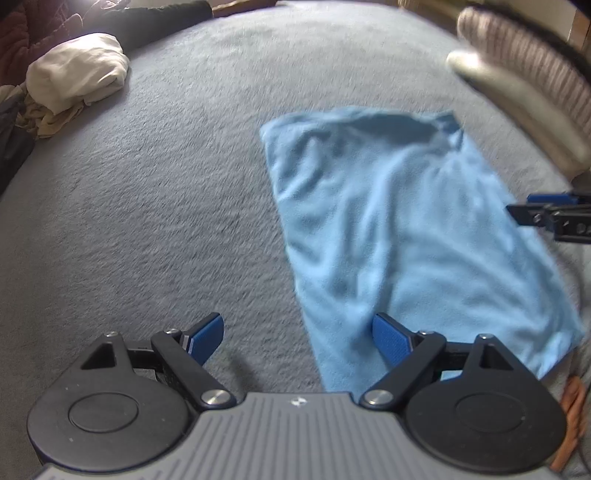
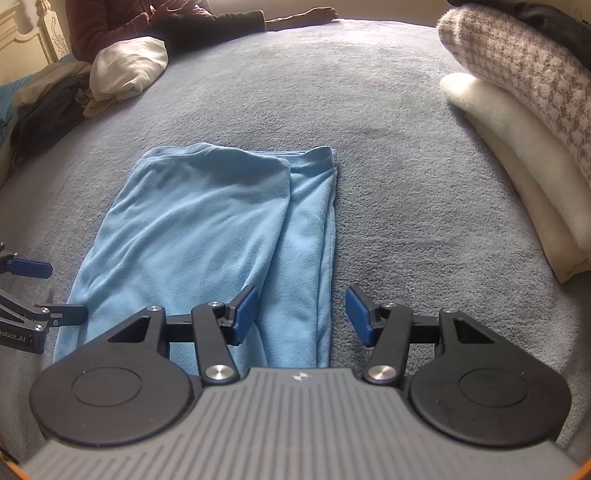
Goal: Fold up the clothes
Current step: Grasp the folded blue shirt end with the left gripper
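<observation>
The light blue garment [image 2: 221, 236] lies flat on the grey bed cover [image 2: 388, 177], folded lengthwise into a long rectangle. In the right wrist view one layer overlaps another: the upper layer's edge runs down the right part of the garment, leaving a narrower strip exposed along the right side. The surface of the fabric shows shallow wrinkles.

The left gripper [image 1: 297, 338] hangs over the near left edge of the garment. Its jaws are spread wide, with nothing between the blue pads. The right-hand pad [image 1: 391, 338] stands over the cloth; the left-hand pad is over bare bed cover.

The right gripper [image 2: 302, 314] hangs over the near right edge of the garment. Its jaws stand partly apart and clamp nothing. The left-hand pad is over the cloth, the right-hand pad over the bed cover.

A stack of folded items lies at the right side of the bed: a cream blanket [image 2: 524, 173] with a brown-and-white checked knit [image 2: 517, 62] on top. At the far left lies a pile of unfolded clothes, topped by a white bundle [image 2: 129, 68]. A person's dark sleeve [image 2: 214, 26] rests along the far edge of the bed.
</observation>
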Motion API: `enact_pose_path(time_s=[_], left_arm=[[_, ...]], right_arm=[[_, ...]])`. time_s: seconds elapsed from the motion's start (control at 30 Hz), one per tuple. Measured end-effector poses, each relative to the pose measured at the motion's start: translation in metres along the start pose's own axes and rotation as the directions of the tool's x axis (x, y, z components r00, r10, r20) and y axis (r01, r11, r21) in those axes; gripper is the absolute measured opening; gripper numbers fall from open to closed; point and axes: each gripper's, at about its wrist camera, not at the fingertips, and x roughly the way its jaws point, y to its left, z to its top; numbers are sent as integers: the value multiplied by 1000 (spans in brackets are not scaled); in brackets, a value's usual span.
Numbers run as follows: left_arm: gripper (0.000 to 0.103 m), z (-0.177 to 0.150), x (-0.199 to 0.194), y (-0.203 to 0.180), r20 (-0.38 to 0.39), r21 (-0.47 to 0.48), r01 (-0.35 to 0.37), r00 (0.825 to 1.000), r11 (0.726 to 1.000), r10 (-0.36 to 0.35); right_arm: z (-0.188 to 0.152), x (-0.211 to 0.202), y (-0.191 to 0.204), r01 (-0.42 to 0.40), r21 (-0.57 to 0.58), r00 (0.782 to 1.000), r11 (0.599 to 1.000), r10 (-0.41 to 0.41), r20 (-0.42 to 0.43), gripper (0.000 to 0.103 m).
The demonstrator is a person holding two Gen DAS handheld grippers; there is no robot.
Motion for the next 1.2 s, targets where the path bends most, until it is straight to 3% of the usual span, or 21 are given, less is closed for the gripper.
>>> enact_pose_path(time_s=[0.13, 0.27, 0.3, 0.43, 0.53, 0.7, 0.83, 0.9, 0.97, 1.03, 1.07, 1.2], left_arm=[[89, 7, -1, 12, 133, -50, 135, 983, 990, -128], [86, 21, 18, 20, 168, -85, 199, 969, 976, -182], [80, 24, 24, 23, 178, -96, 221, 963, 971, -201], [61, 36, 44, 40, 206, -145, 292, 943, 945, -260], [54, 43, 54, 54, 240, -168, 353, 920, 920, -309], [44, 58, 70, 65, 288, -176, 428, 884, 886, -370], [29, 65, 78, 65, 300, -181, 445, 874, 877, -382], [24, 67, 80, 63, 298, -179, 444, 875, 878, -381], [18, 68, 80, 61, 296, -177, 440, 877, 881, -378], [14, 70, 79, 59, 295, -174, 433, 880, 885, -373], [14, 70, 78, 57, 299, -172, 425, 882, 888, -364], [9, 69, 62, 48, 341, -161, 402, 880, 901, -332]], right_arm=[[12, 3, -23, -71, 91, 996, 993, 66, 54, 52], [27, 22, -60, -205, 250, 977, 946, 185, 102, 52], [30, 31, -70, -237, 291, 971, 927, 215, 106, 52], [35, 65, -99, -345, 423, 938, 838, 324, 124, 52], [40, 80, -108, -422, 456, 905, 784, 399, 151, 52], [49, 99, -109, -498, 455, 860, 738, 486, 154, 52], [56, 105, -99, -536, 409, 835, 738, 533, 133, 51], [59, 107, -92, -538, 377, 835, 754, 539, 113, 41], [61, 109, -85, -540, 352, 834, 765, 542, 102, 39], [63, 109, -79, -534, 326, 839, 780, 535, 94, 31], [64, 110, -77, -529, 315, 843, 788, 531, 88, 18], [63, 100, -66, -490, 252, 871, 835, 482, 95, 9]])
